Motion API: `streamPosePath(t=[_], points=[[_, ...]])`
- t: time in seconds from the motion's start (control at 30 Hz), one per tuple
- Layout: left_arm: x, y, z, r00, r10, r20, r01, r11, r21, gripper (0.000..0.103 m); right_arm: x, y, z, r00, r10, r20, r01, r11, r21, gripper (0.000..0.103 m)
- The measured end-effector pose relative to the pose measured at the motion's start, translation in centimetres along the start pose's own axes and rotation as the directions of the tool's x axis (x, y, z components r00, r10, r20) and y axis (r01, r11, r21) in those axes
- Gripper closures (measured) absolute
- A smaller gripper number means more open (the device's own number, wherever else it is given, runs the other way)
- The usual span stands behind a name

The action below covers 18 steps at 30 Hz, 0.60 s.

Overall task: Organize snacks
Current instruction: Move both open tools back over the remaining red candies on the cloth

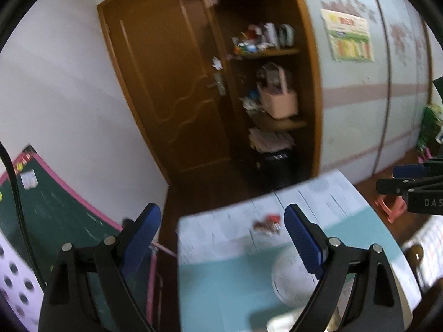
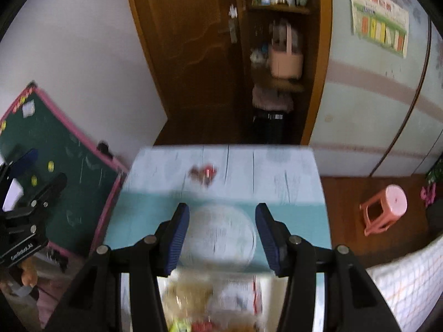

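Observation:
Both views are blurred by motion. A small table (image 2: 290, 171) with a pale wood-look far half and a teal near half holds a white round plate (image 2: 221, 235). A small red and brown snack wrapper (image 2: 203, 173) lies on the far part; it also shows in the left wrist view (image 1: 267, 222). A pile of packaged snacks (image 2: 205, 301) lies at the near edge, blurred. My right gripper (image 2: 223, 235) is open and empty above the plate. My left gripper (image 1: 221, 240) is open and empty over the table's left edge, left of the plate (image 1: 290, 276).
A green chalkboard with a pink frame (image 2: 61, 152) leans at the left of the table. A pink stool (image 2: 384, 207) stands on the floor at the right. A brown door (image 1: 166, 83) and open shelves with a pink basket (image 1: 279, 96) are behind.

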<state>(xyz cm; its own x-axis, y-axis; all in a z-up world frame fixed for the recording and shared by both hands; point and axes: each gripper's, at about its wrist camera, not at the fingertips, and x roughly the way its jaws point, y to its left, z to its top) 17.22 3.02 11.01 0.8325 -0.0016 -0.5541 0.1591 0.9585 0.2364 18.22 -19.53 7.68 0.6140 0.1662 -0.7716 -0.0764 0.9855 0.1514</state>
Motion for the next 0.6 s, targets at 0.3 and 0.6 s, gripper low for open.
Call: streamPosePath(t=[0.3, 0.6], points=[[11.2, 2.0, 7.5, 0.993, 0.109, -0.044, -0.112, 0.991, -0.073, 0.013, 8.2, 0.7, 8.7, 0.996, -0.029, -0.081, 0.031, 0.999, 0.020, 0.053], [25.9, -0.1, 0.5, 0.967, 0.033, -0.254, -0.077, 0.983, -0.166, 0.013, 24.7, 0.0, 6.0, 0.952, 0.035, -0.303, 0.005, 0.992, 0.129, 0.053]])
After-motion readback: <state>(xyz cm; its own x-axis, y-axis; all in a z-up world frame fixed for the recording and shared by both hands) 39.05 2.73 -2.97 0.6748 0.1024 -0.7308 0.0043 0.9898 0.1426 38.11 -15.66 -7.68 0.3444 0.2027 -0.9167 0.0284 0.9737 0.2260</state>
